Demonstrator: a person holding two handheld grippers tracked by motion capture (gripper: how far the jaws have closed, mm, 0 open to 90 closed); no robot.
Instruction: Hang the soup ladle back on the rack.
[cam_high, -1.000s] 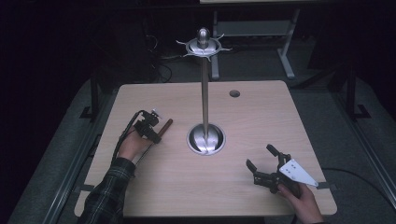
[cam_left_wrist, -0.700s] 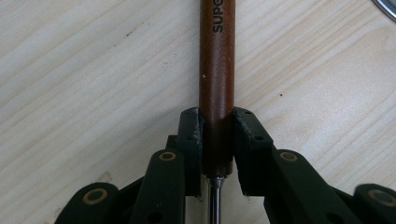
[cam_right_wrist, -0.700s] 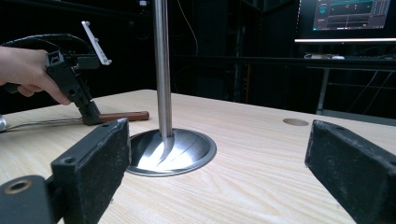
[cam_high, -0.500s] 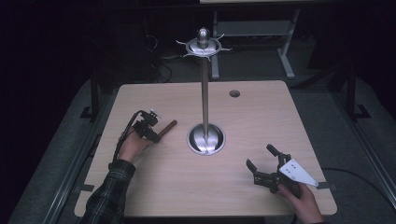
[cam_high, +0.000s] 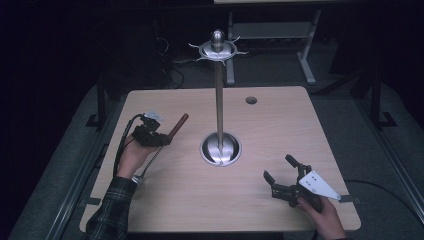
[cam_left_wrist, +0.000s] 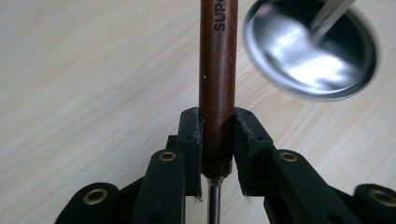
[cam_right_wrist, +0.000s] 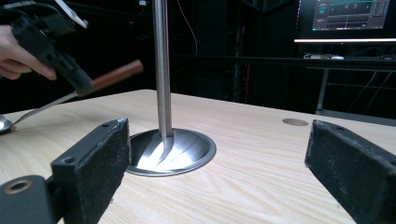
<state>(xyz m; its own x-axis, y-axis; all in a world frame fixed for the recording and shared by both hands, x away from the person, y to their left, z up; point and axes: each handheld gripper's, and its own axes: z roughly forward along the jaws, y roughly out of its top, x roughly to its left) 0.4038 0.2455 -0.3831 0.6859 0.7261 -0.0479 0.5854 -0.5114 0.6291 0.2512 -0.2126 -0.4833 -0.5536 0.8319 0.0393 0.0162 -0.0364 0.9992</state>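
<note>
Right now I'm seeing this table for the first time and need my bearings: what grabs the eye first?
The tall polished metal stand rises from its round base at the table's centre, topped by a ring of hooks. On the left, the left gripper clamps a spoon by its brown handle, bowl end on the table. The right gripper waits near the right front corner, jaws wide open.

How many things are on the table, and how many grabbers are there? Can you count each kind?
Metal stands: 1
Brown-handled spoons: 1
Grippers, left and right: 2
Total: 4
</note>
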